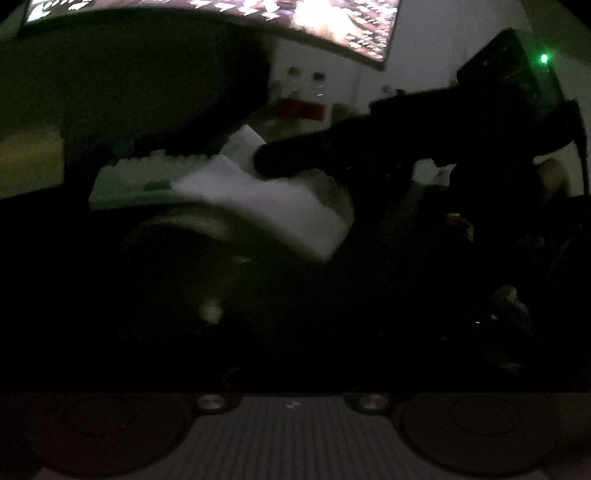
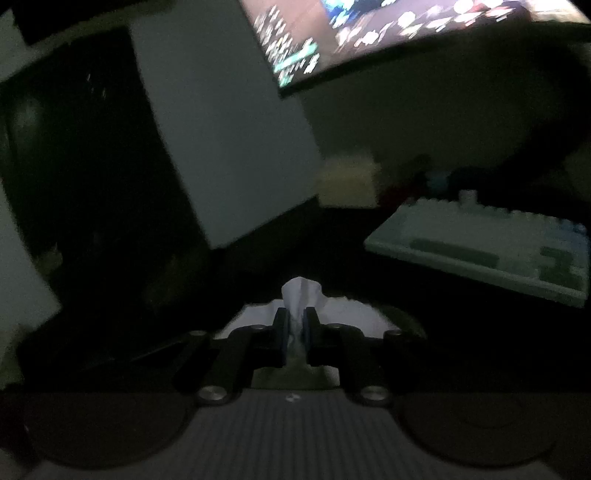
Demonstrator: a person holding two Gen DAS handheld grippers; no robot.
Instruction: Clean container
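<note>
The room is very dark. In the right wrist view my right gripper (image 2: 295, 328) is shut on a white tissue (image 2: 301, 295), which bunches up between the blue pads and spreads out below. In the left wrist view the right gripper (image 1: 273, 162) shows as a black shape that reaches in from the right, with the white tissue (image 1: 266, 199) hanging from it over a dim round container (image 1: 192, 236). My left gripper's fingers are lost in the dark low in that view, and whether they hold the container cannot be told.
A white keyboard (image 2: 487, 243) lies at the right, also behind the tissue in the left wrist view (image 1: 147, 177). A lit monitor (image 2: 369, 33) hangs above. A dark computer tower (image 2: 74, 166) stands left. A green light (image 1: 543, 58) glows at the far right.
</note>
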